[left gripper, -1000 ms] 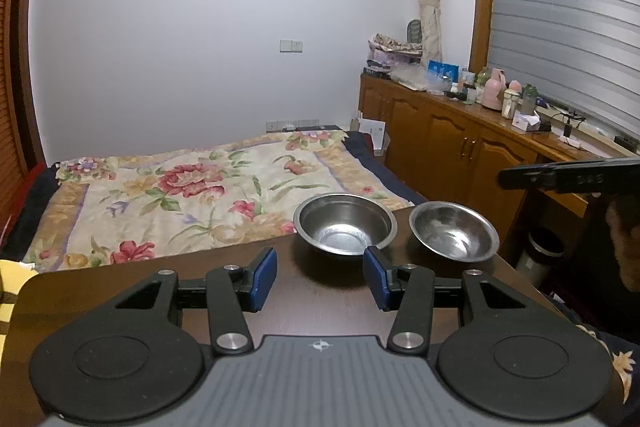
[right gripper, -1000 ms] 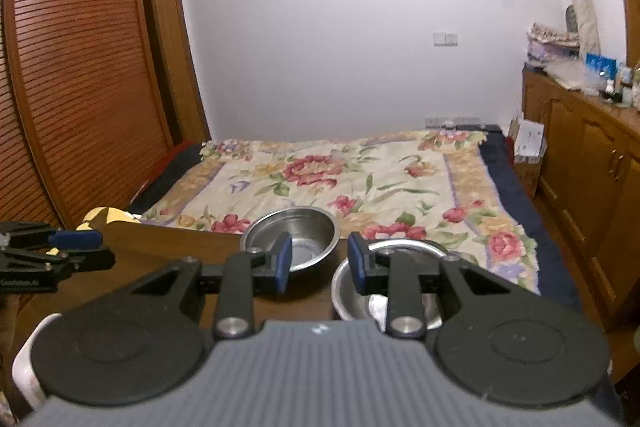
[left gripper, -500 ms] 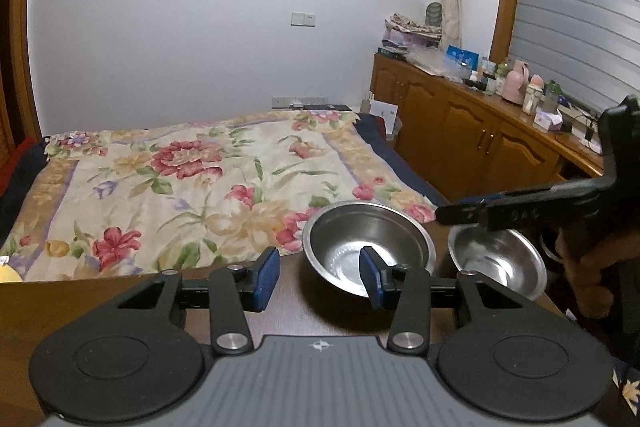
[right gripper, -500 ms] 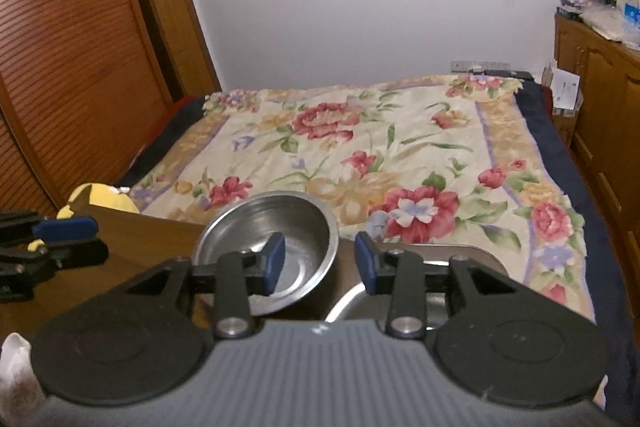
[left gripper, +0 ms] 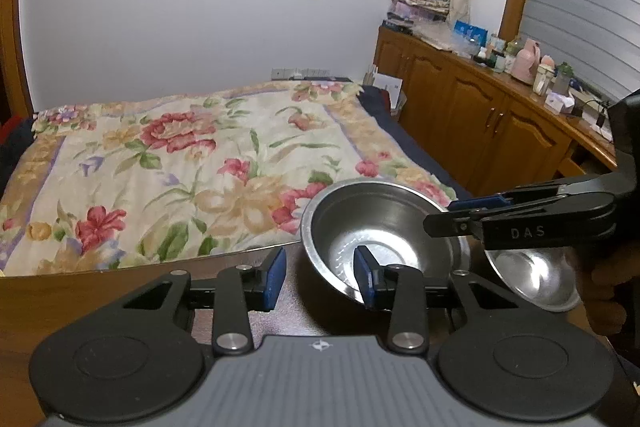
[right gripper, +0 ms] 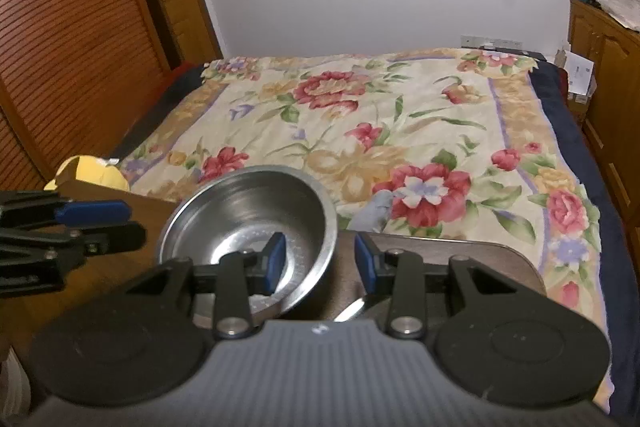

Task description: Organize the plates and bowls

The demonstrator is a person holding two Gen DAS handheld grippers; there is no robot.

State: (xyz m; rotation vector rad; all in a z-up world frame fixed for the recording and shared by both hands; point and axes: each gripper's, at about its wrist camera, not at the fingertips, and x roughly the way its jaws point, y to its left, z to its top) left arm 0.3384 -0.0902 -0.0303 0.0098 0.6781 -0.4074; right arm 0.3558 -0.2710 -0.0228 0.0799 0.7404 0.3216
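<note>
1. My left gripper [left gripper: 322, 279] has just been narrowing; the jaws stand apart, its right pad in front of the near rim of the left steel bowl [left gripper: 380, 227], not pinching.
2. My right gripper [right gripper: 320, 261] has its jaws spread, straddling that bowl's right rim, untouched.
3. Both bowls sit on the brown table [left gripper: 80, 291]; the right steel bowl [left gripper: 532, 275] is just beside the first.

- On the table [left gripper: 100, 291] in front of you, two bowls sit side by side: the left bowl [left gripper: 380, 239], the right bowl [left gripper: 532, 275].
- The bed [left gripper: 192, 171] lies behind the table.
- Cabinets [left gripper: 480, 123] stand to the bed's right.
</note>
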